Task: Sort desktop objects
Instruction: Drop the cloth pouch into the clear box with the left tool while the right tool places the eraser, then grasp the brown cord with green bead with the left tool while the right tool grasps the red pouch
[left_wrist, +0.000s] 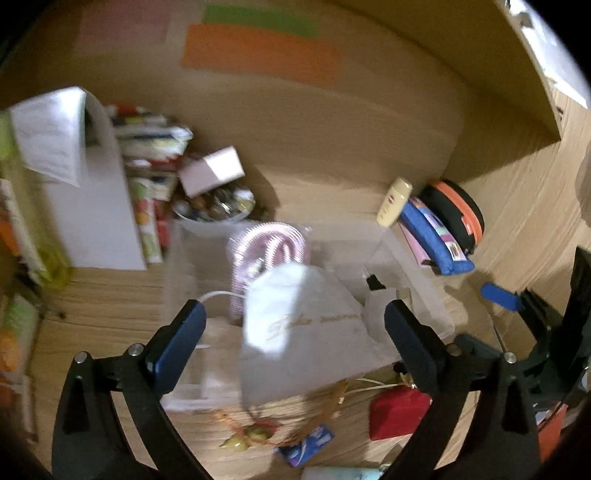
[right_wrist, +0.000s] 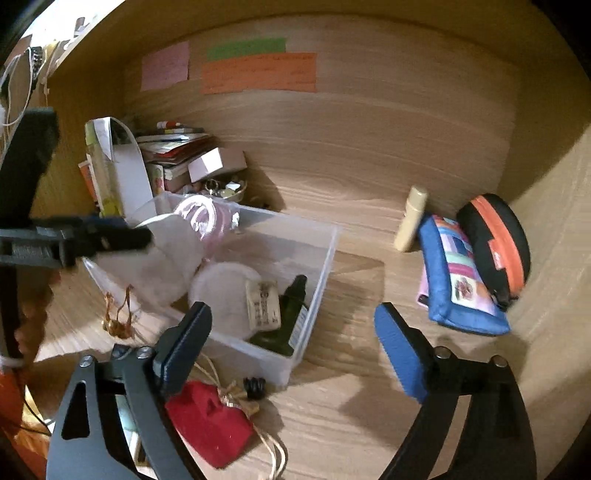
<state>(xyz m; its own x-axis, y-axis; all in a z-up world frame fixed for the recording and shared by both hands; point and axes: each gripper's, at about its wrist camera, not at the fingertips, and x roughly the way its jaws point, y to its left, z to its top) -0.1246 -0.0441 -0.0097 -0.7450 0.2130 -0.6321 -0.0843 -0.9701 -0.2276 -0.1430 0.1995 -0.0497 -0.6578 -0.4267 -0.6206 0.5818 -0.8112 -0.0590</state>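
The left gripper (left_wrist: 295, 328), released, is hovering over the white pouch (left_wrist: 303, 332) at the clear bin's (right_wrist: 321, 266) left end, while the right gripper (right_wrist: 291, 339) is waiting unclenched, holding nothing.

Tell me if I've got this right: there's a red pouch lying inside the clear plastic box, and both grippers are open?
Not quite. The red pouch lies on the wooden desk in front of the clear plastic box, outside it, as the right wrist view shows. The rest holds: the left gripper and the right gripper are both open.
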